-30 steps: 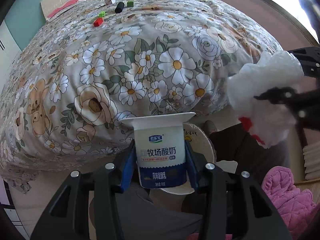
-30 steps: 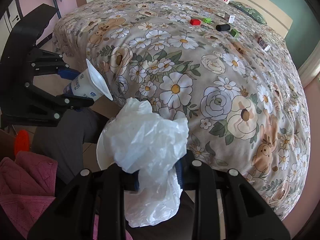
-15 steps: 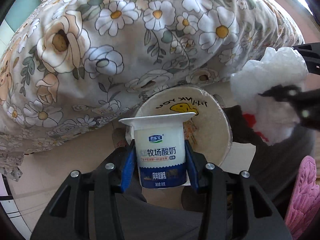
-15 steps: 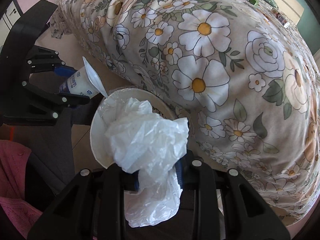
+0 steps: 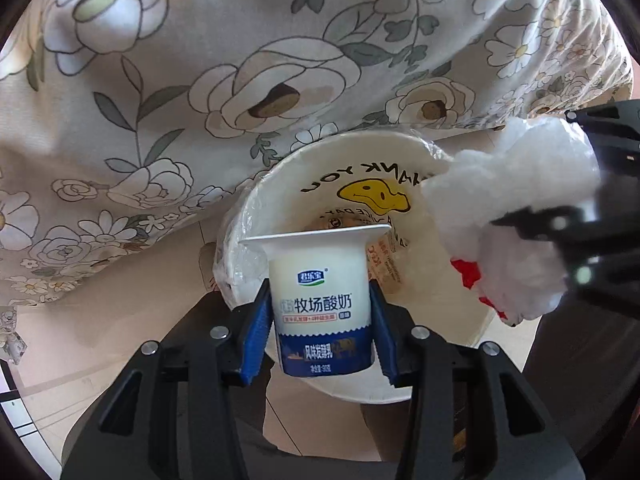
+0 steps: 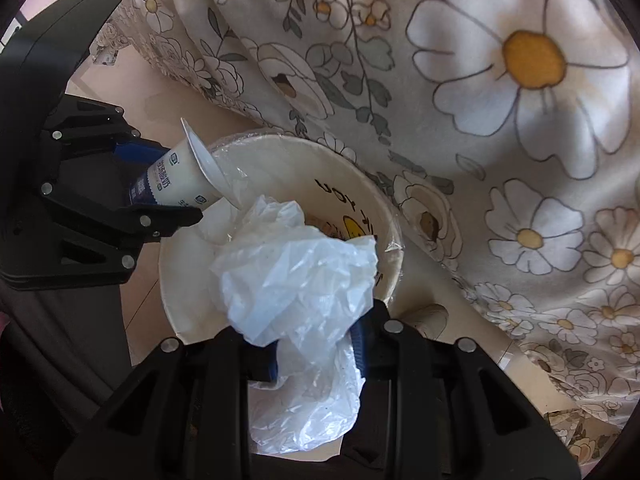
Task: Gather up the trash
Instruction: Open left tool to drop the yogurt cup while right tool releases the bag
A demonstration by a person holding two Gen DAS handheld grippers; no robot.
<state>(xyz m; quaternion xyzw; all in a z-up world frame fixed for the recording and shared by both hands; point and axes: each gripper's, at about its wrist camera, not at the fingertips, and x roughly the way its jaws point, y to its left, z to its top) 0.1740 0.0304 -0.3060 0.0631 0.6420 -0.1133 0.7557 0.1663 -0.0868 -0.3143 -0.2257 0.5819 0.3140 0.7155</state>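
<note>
Left view first: left claw is clamping the cup between its blue pads, jaws closed to the cup's width, rim pointing away from the camera. Bin is sitting straight ahead and just below, mouth open toward the claw, liner printed with a yellow face. Cup's long axis is running along the fingers, so the rim is already lying over the bin's near edge. Cup looks intact, white with a blue band, rim flange flat; contents I can't tell. Right claw is showing at the right edge, gripping the bag, white with a red patch. Bedspread is hanging right behind the bin.

Right view: right claw is pinching the bag, jaws nearly closed on thin crumpled film, a loose tail drooping below the fingers. Bag is hanging over the bin mouth, near side. Left claw is coming in from the left with the cup tilted, rim down over the bin's edge. Both loads look about equally near; judging by this, release is the next move, and the bag's tail may snag the fingers.
</note>
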